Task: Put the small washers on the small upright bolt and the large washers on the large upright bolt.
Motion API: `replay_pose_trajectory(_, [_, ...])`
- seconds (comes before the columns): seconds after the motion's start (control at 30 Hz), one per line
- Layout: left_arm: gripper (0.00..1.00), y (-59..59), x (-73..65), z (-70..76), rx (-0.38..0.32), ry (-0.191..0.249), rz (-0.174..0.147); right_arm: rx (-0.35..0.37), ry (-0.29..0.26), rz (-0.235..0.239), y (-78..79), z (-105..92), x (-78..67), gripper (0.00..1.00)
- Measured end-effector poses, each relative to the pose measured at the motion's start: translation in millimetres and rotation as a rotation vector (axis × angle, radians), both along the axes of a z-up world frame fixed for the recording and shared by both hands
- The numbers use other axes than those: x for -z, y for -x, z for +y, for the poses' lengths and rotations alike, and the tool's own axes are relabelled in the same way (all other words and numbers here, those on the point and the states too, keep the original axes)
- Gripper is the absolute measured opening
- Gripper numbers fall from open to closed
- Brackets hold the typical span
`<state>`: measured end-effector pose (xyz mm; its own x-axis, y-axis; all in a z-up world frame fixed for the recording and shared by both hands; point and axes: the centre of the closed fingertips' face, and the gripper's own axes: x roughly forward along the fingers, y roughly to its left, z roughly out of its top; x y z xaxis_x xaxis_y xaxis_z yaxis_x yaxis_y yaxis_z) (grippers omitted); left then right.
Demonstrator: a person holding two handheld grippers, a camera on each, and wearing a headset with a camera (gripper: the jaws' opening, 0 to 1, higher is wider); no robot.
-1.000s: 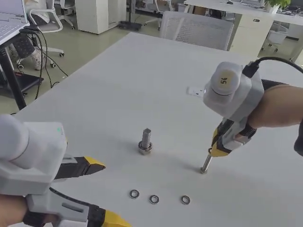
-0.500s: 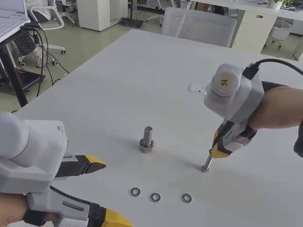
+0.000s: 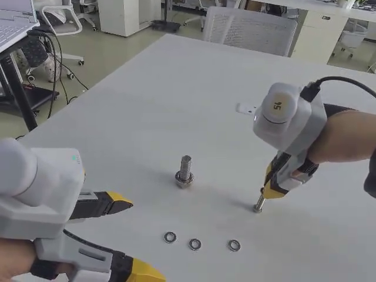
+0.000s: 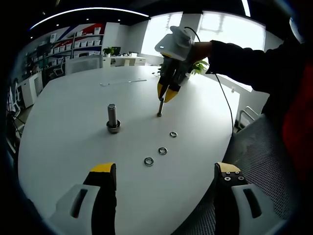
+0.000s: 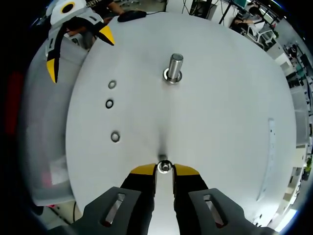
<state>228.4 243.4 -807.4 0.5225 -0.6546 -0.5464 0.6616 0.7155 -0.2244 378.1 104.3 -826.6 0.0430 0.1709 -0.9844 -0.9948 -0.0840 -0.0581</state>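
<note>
A white table (image 3: 176, 88) is seen in an office, with a mesh chair (image 3: 249, 29) behind it. The small upright bolt (image 3: 258, 204) is pinched by the right gripper (image 3: 267, 191). The left gripper (image 3: 136, 239) is held spread. Three washers (image 3: 195, 244) are laid in a row near the large upright bolt (image 3: 185, 171).

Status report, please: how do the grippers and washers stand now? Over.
Left gripper open, hovering. Right gripper shut on small bolt, upright on table. Three washers loose, in front of large bolt. Nothing blocks them.
</note>
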Motion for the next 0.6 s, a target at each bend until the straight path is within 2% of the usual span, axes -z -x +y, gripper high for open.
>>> replay_pose_trajectory(0.6, [0.82, -4.6, 2.1, -0.1, -0.004, -0.008, 0.012, -0.003, 0.01, 0.033, 0.2, 0.2, 22.6, 0.14])
